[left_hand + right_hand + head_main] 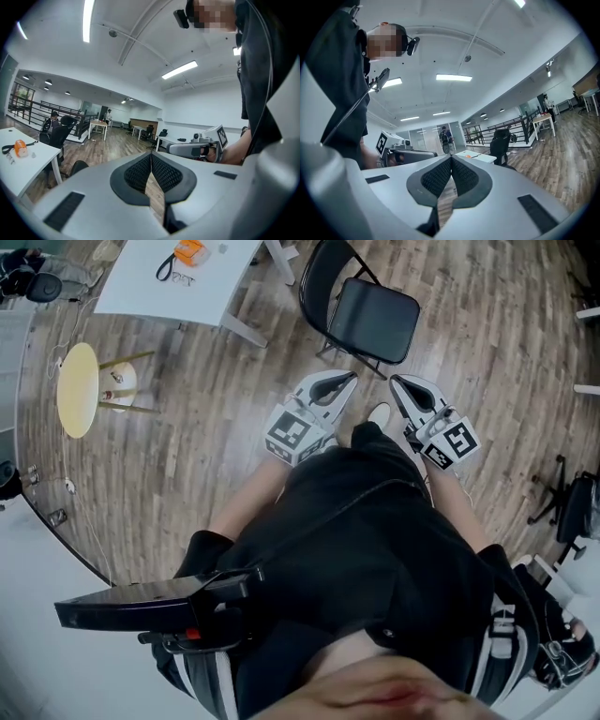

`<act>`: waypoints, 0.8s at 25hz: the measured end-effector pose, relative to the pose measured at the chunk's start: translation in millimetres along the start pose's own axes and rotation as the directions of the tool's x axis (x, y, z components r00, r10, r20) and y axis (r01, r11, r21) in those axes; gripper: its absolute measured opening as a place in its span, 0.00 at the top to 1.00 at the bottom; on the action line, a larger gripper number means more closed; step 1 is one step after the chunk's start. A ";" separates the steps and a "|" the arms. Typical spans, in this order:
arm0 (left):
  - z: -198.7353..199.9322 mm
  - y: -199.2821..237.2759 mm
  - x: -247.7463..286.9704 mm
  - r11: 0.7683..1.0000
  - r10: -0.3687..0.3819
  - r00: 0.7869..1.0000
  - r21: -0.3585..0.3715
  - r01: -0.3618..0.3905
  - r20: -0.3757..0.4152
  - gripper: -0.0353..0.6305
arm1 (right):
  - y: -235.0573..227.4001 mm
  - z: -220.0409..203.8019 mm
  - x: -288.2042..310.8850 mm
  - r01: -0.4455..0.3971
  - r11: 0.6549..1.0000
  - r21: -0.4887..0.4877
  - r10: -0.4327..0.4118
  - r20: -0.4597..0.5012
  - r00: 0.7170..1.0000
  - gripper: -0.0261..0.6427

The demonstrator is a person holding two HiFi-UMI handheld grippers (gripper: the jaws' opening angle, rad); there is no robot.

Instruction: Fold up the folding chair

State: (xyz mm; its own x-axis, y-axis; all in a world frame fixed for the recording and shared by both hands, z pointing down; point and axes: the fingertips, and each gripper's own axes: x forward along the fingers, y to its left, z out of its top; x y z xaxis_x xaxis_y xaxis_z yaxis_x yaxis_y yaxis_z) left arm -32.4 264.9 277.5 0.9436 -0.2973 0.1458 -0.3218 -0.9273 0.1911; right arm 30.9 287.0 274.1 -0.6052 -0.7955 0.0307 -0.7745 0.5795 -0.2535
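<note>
Ribbed tool pads (138, 172) touching; square padded chair (373, 320) unfolded.

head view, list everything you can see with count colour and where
black metal folding chair: one, black, unfolded on the floor ahead of both grippers
white rectangular table: one, white, upper left
small orange object: one, orange, on that table
small round yellow-topped table: one, yellow, left
black office chair: one, black, right edge
wooden plank floor: one, brown, underneath everything
left gripper: one, white, shut, empty
right gripper: one, white, shut, empty
</note>
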 end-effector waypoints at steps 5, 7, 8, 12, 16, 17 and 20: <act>9.7 15.7 47.1 1.000 0.011 0.999 0.017 -0.010 -0.030 0.94 | -51.1 9.9 0.3 0.001 1.000 -0.011 -0.001 -0.001 1.000 0.95; 12.0 20.6 68.5 1.000 0.019 0.999 0.012 -0.018 -0.041 0.94 | -71.3 12.1 -3.7 0.005 1.000 -0.013 -0.005 -0.004 1.000 0.95; 14.2 22.7 79.5 1.000 0.026 0.999 0.010 -0.025 -0.042 0.94 | -81.4 13.4 -6.1 0.003 1.000 -0.014 -0.003 -0.007 1.000 0.95; 23.9 25.1 121.1 0.999 0.043 0.998 0.019 -0.043 -0.049 0.94 | -120.5 17.9 -17.6 -0.014 1.000 -0.011 0.013 -0.020 1.000 0.95; 28.8 30.4 143.2 0.998 0.049 0.997 0.038 -0.047 -0.062 0.94 | -141.8 23.7 -12.1 -0.045 0.998 -0.039 0.044 -0.020 0.999 0.95; 28.5 30.8 146.6 0.998 0.049 0.996 0.039 -0.046 -0.068 0.94 | -144.2 24.6 -10.2 -0.050 0.998 -0.046 0.050 -0.018 0.999 0.95; 27.1 31.7 153.7 0.998 0.041 0.995 0.044 -0.038 -0.086 0.94 | -147.8 24.5 -6.0 -0.050 0.998 -0.044 0.050 -0.007 0.999 0.95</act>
State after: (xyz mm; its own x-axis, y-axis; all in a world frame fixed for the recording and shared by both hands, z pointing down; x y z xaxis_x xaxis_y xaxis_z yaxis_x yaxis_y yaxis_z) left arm 104.6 183.6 279.6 0.9192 -0.3146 0.2368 -0.3533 -0.9245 0.1430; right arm 153.5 201.8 287.7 -0.6444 -0.7642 0.0252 -0.7505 0.6259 -0.2120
